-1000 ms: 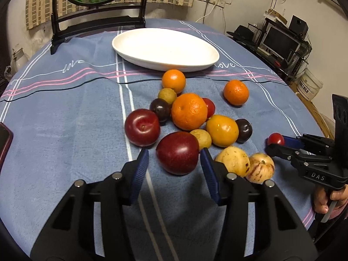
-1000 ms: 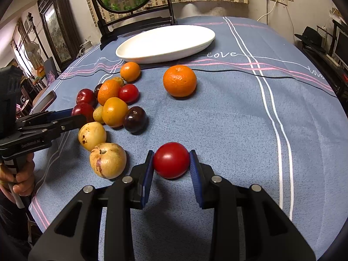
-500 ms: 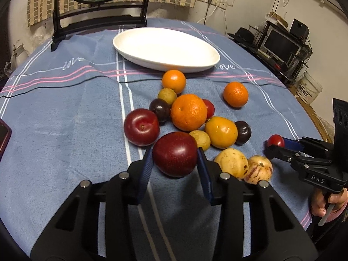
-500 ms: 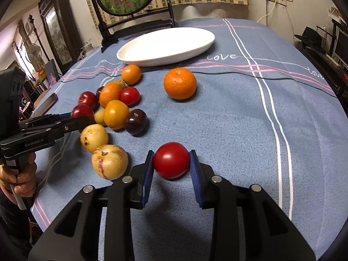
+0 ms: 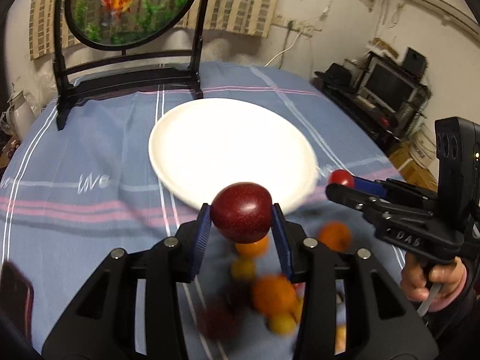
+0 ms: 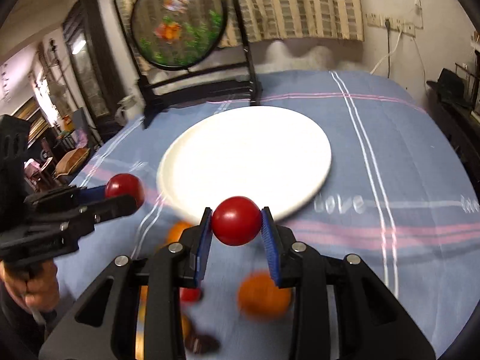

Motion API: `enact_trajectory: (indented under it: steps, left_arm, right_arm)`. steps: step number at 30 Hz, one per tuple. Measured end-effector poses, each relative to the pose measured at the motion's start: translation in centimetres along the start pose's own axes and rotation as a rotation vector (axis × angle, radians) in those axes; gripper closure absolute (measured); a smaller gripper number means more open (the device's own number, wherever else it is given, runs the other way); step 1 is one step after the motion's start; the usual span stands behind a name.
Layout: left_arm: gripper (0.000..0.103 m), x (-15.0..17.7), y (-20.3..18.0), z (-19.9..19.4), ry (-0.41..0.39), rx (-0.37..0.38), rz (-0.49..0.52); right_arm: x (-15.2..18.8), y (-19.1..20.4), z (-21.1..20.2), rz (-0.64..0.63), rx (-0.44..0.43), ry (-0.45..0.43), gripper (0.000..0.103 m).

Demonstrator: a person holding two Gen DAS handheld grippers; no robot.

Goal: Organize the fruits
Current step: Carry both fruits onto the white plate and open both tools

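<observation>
My left gripper is shut on a dark red plum and holds it in the air at the near rim of the white plate. My right gripper is shut on a small bright red fruit, also lifted at the plate's near rim. Each gripper shows in the other view: the right one at right with its red fruit, the left one at left with the plum. The other fruits, oranges among them, lie blurred on the cloth below.
A blue striped tablecloth covers the round table. A black-framed round screen with a goldfish picture stands behind the plate. A dark phone lies at the left edge. Shelves with electronics stand off the table at right.
Both grippers have lifted their fruits off the cloth and moved forward to the plate's near rim. The left gripper closed on the plum a second ago.
</observation>
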State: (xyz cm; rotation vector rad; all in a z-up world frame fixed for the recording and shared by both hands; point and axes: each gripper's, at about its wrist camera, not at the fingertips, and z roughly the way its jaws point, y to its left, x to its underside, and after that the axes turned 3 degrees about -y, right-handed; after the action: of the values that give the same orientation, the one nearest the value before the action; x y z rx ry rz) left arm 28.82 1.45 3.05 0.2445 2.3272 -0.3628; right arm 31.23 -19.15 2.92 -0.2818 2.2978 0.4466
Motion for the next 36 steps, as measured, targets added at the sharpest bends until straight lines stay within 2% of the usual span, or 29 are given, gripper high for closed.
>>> enact_trajectory:
  steps: [3,7,12,16,17,18,20,22,24,27,31,34,36]
  left_arm:
    - [0.062,-2.0,0.8,3.4,0.033,-0.045,-0.008]
    - [0.062,-3.7,1.9,7.1,0.085,-0.085,-0.019]
    - [0.062,-3.6,2.7,10.3,0.16,-0.099,-0.026]
    - [0.061,-3.5,2.8,10.8,0.161,-0.113,-0.021]
    - [0.053,-3.5,2.8,10.7,0.158,-0.117,-0.02]
    - [0.035,-3.5,2.5,10.3,0.147,-0.128,-0.017]
    - [0.02,-3.8,2.3,8.5,0.063,-0.192,-0.013]
    - [0.017,-3.8,2.0,6.2,0.003,-0.206,0.002]
    - [0.007,-3.1,1.9,3.9,-0.027,-0.217,0.01]
    - [0.005,-1.1,1.9,1.1,-0.058,-0.215,0.005]
    - [0.005,3.3,2.1,-2.7,-0.071,-0.172,-0.003]
    - [0.004,6.8,2.7,-4.6,-0.076,-0.182,-0.048]
    - [0.004,9.0,3.3,-5.3,-0.063,-0.158,-0.096]
  right_arm:
    - [-1.7,-0.7,4.1,0.011,0.016,0.06,0.07]
    - [-2.8,-1.0,7.4,-0.003,0.039,0.125,0.07]
    - [-2.6,-1.3,9.1,-0.015,0.054,0.176,0.07]
    - [-2.2,-1.1,9.1,-0.036,0.066,0.186,0.067]
    - [-2.3,-1.0,9.2,-0.039,0.07,0.193,0.061]
    - [-2.2,-1.0,9.0,-0.04,0.069,0.192,0.05]
    - [-2.2,-0.8,8.3,-0.045,0.075,0.174,0.042]
    - [-2.1,-0.4,6.6,-0.054,0.078,0.135,0.041]
    - [-1.6,0.1,4.4,-0.073,0.07,0.092,0.041]
    - [0.0,1.0,1.2,-0.096,0.062,0.039,0.04]
    - [4.2,2.2,-3.2,-0.132,0.0,-0.004,0.04]
    - [7.6,3.3,-5.4,-0.133,-0.002,0.021,0.04]
    - [9.8,4.3,-7.0,-0.132,-0.033,0.045,0.04]
